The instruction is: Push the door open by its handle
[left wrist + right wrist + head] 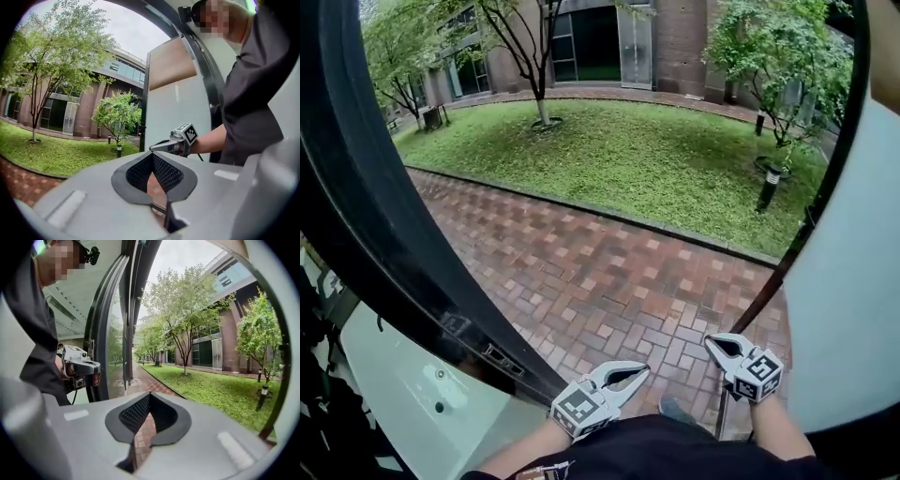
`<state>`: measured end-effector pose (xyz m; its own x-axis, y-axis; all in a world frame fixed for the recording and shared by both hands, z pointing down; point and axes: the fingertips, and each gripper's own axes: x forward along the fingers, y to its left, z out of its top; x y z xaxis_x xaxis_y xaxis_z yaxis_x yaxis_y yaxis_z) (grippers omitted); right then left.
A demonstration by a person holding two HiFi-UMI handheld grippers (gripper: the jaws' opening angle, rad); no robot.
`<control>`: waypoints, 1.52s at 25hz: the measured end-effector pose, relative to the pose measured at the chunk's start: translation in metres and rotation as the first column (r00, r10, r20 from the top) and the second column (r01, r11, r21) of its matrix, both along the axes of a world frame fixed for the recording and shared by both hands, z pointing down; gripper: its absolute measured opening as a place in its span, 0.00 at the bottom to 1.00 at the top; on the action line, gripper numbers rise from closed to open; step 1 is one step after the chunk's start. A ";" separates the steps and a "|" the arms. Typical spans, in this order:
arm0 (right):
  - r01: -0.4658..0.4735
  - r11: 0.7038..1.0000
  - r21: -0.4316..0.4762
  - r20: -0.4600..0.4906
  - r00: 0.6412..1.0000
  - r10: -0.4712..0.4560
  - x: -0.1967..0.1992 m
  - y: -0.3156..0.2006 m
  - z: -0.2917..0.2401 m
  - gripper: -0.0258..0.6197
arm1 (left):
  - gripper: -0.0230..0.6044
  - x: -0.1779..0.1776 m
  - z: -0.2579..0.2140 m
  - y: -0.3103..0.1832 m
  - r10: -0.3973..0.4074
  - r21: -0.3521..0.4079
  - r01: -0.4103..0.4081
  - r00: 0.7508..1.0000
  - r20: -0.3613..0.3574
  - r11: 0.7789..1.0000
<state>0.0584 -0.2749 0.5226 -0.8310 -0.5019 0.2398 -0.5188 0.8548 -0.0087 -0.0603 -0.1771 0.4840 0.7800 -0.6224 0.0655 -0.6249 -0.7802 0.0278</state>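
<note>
The glass door [375,234] stands swung open at my left, its black frame running from top left down to the bottom middle. A small metal lock plate [502,361] shows on its edge; I cannot make out a handle. My left gripper [642,370] hangs low in the doorway, shut with nothing between its fingers, clear of the door. A little to its right is my right gripper [711,343], also shut and empty. In the left gripper view the jaws [152,155] meet at the tip. In the right gripper view the jaws [149,394] are likewise closed.
Ahead lies a red brick path [609,272], then a lawn [637,159] with trees and a brick building [675,37]. A white panel [853,281] with a dark edge bar [773,286] bounds the doorway on the right. The person's dark shirt [675,450] fills the bottom.
</note>
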 end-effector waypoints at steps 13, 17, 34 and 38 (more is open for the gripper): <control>-0.058 0.996 0.069 0.060 0.997 0.054 0.013 0.173 -0.054 0.04 | 0.05 -0.044 -0.020 0.133 -0.058 -0.057 0.057 0.998 -0.024 0.997; -0.054 0.996 0.068 0.093 0.995 0.048 0.035 0.229 -0.047 0.04 | 0.05 -0.029 -0.013 0.178 -0.081 -0.069 0.078 0.996 -0.031 0.995; -0.285 0.958 -0.047 0.114 0.951 0.288 0.088 0.437 -0.014 0.04 | 0.05 -0.015 -0.019 0.321 0.046 -0.077 -0.053 0.996 -0.081 0.996; -0.351 0.930 -0.110 0.173 0.915 0.365 0.044 0.473 -0.001 0.04 | 0.05 -0.070 -0.001 0.352 0.105 -0.088 -0.109 0.993 -0.052 0.990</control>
